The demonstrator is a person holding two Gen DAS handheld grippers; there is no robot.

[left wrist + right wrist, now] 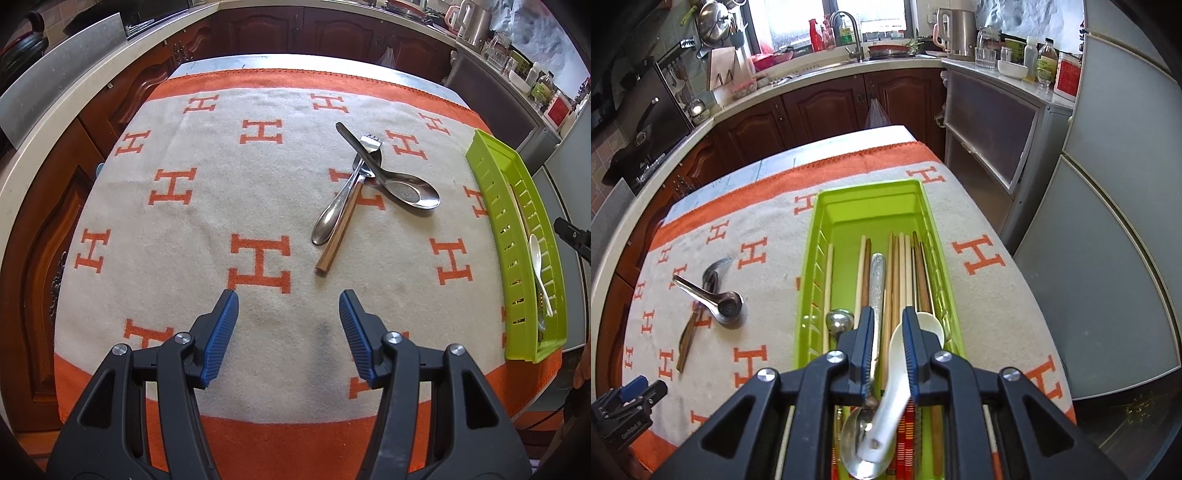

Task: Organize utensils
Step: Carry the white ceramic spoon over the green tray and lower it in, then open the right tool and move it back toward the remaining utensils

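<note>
The left claw [289,317] hangs with its ribbed blue pads wide apart and empty over the woolly cream blanket [207,221] with orange H shapes that covers the table [236,60]. Up at one o'clock from it lies a crossed heap: a wood-handled fork [345,218], a slim steel spoon [334,210] and a broad, shiny ladle-like spoon [402,188]. Further right sits the slotted lime-green plastic tray [812,258], packed with chopsticks [895,273] and steel spoons. Over it the right claw [886,328] stands narrowly parted, a smooth white spoon [897,373] lying between the pads in the tray, its handle at six o'clock. Dark wooden cabinets [820,110] ring the kitchen.
</note>
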